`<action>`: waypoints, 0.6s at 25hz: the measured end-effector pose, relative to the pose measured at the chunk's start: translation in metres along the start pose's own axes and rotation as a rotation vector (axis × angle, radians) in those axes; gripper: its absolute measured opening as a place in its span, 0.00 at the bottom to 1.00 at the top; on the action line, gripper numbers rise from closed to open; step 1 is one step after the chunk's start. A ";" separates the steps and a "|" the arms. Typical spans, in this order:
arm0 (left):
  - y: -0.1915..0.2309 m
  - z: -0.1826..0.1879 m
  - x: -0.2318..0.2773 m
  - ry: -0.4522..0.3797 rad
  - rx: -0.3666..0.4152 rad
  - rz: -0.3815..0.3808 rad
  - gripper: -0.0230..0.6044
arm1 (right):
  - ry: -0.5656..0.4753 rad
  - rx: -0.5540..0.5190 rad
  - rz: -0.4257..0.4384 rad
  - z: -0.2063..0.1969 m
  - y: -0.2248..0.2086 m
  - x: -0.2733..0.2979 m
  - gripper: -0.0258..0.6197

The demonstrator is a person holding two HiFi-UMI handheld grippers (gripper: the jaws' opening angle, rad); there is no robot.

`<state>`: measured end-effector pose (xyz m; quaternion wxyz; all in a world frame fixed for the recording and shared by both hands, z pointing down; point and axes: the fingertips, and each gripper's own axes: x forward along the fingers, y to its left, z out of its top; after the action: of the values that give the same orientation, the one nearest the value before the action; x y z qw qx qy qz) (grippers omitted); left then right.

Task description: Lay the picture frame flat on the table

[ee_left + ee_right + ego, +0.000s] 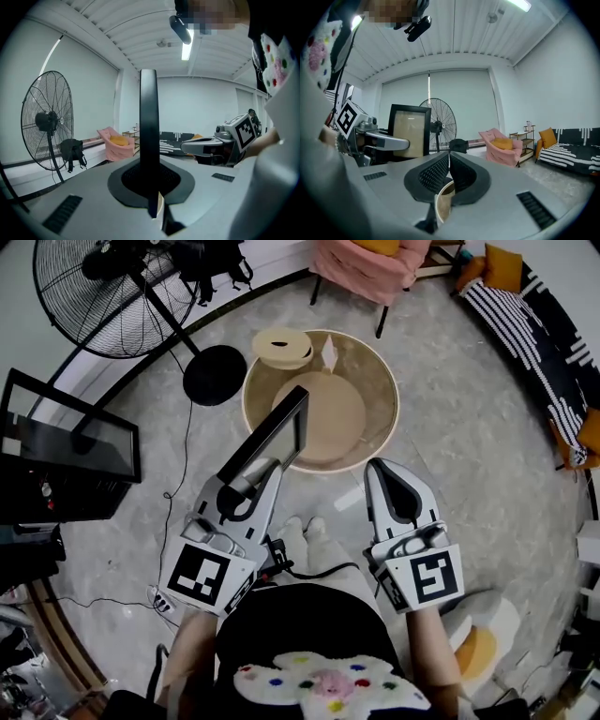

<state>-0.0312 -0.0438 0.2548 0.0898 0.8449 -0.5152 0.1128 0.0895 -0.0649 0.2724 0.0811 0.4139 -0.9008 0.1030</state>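
At lower left of the head view, the left tongs clench the picture frame by one edge, upright near the round tabletop. The right tongs are clenched and empty. Best to tip the frame slowly and release once it lies flat.

From where I stand I count one picture frame and two grippers, the left gripper and the right gripper. There is one round table, and on it are two round pieces, a large tan disc and a small cream disc. Around the room I make out one standing fan, one black backpack, one pink armchair and one striped sofa.
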 end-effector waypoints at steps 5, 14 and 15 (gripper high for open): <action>0.004 0.006 0.006 -0.015 0.004 -0.027 0.07 | -0.057 0.003 -0.008 0.013 0.000 0.005 0.09; 0.014 0.012 0.012 -0.027 0.013 -0.095 0.07 | -0.077 -0.009 0.052 0.024 0.013 0.020 0.10; 0.015 0.012 0.012 -0.028 0.011 -0.102 0.07 | -0.093 -0.010 0.054 0.028 0.015 0.023 0.10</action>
<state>-0.0376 -0.0641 0.2475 0.0834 0.8719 -0.4722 0.0994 0.0612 -0.0790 0.2491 0.0385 0.3934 -0.9150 0.0814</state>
